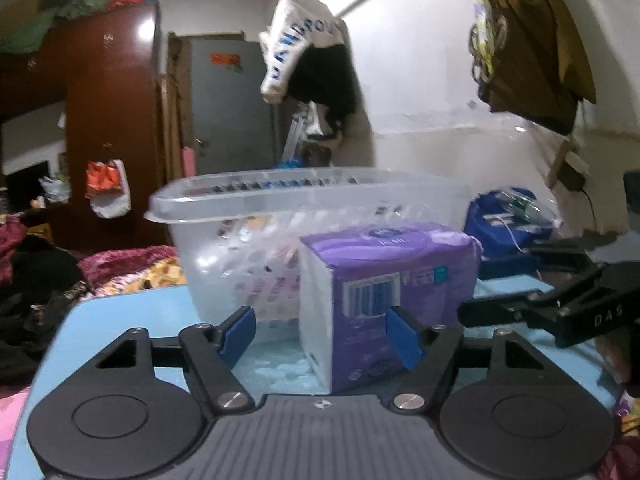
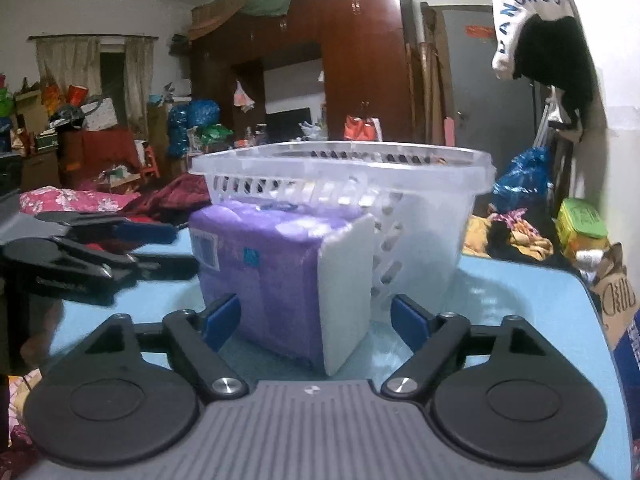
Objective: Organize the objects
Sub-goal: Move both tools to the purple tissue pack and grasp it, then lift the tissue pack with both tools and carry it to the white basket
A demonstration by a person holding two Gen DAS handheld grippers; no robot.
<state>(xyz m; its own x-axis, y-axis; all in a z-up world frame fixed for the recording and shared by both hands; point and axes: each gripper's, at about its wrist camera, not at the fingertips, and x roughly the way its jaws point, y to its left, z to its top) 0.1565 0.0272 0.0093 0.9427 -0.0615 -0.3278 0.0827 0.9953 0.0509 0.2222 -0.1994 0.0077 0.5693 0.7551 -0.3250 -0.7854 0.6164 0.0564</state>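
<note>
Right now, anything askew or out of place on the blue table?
The purple pack stands outside the clear basket, right against its front wall, turned corner-on to both cameras rather than square. Nothing spilled or visibly damaged. The basket sits upright on the blue table.

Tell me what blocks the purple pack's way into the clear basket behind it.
Nothing lies between them: the purple pack stands on the blue table right against the clear basket. The only barrier is the basket's own near wall and rim, taller than the pack, so it likely has to be lifted over. Both claws are open beside the pack.
</note>
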